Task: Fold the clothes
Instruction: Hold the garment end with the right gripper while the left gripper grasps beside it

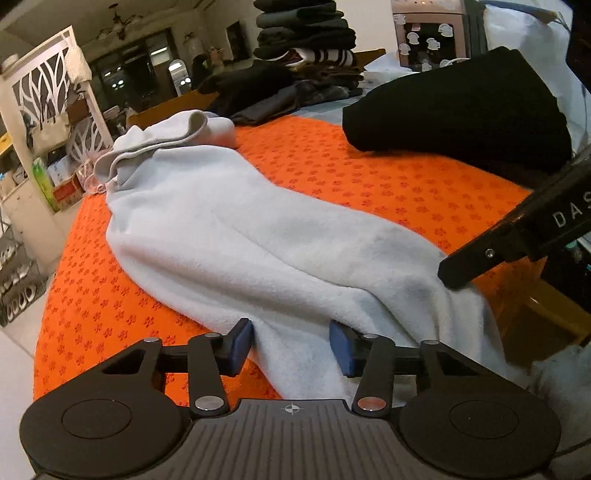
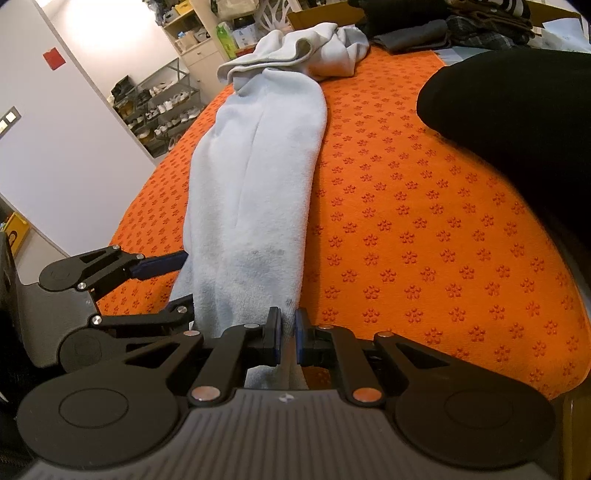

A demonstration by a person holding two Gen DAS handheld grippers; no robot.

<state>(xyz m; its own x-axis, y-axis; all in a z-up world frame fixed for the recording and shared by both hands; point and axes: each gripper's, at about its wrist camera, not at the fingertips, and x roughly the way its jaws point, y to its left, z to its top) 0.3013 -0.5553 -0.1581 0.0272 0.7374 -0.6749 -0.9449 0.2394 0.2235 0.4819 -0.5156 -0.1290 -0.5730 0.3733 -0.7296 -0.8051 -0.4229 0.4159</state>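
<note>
While a long, pale grey fleece garment lies stretched along the orange mat with a small flower pattern, both grippers sit at its near end. The left gripper has its blue-padded jaws parted, with a ridge of the fleece lying between them; the left pad stands just beside the cloth and the right pad is partly tucked under a fold, so whether either presses on it cannot be told. To that gripper's right, the right gripper's black finger reaches the fleece edge. In the right wrist view, the right gripper is clenched on the garment's near corner, a thin strip of pale cloth pinched in the narrow slit between its pads. The left gripper shows just to its left, touching the same end of the fleece. Ahead of both tools the garment runs away to a bunched, rumpled far end. A folded black cloth rests on the mat ahead and to the right, apart from the grey piece. Beyond the mat stands a stack of dark folded clothes.
</note>
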